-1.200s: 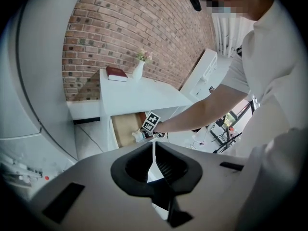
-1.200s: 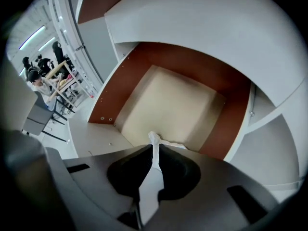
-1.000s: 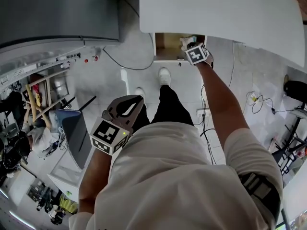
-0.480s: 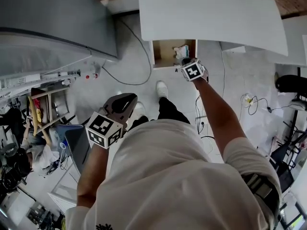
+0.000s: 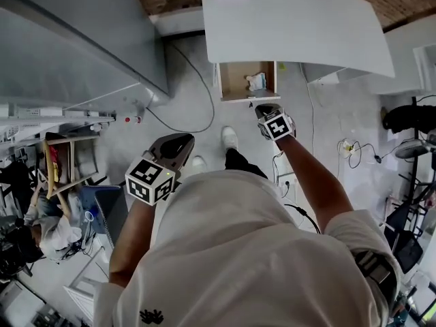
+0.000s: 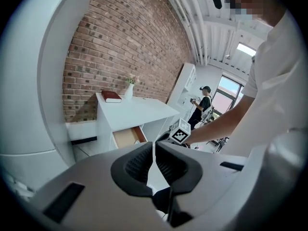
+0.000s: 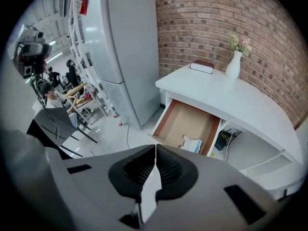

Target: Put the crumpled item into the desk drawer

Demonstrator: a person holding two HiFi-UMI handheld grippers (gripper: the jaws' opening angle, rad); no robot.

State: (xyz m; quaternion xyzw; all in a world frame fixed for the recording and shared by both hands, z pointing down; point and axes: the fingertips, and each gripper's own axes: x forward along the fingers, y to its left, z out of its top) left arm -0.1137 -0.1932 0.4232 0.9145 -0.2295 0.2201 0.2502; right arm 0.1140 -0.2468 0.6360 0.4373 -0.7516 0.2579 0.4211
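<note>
- Head view: item [image 5: 256, 82] lies inside the open drawer [image 5: 235, 80] below the tabletop [image 5: 293, 26]. Right tool [image 5: 264, 110] is near the drawer front; left tool [image 5: 176, 145] is well apart.
- Left gripper view: left tool closed, empty.
- Right gripper view: right tool closed, empty; item ahead. Of the 2 tools, the right is judged nearer for shutting the drawer.

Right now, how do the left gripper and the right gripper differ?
The right gripper is extended near the open drawer; the left gripper sits back by the person's torso. The right gripper's view shows the crumpled item in it; the left gripper's view does not. Both: fingers shut, empty.
</note>
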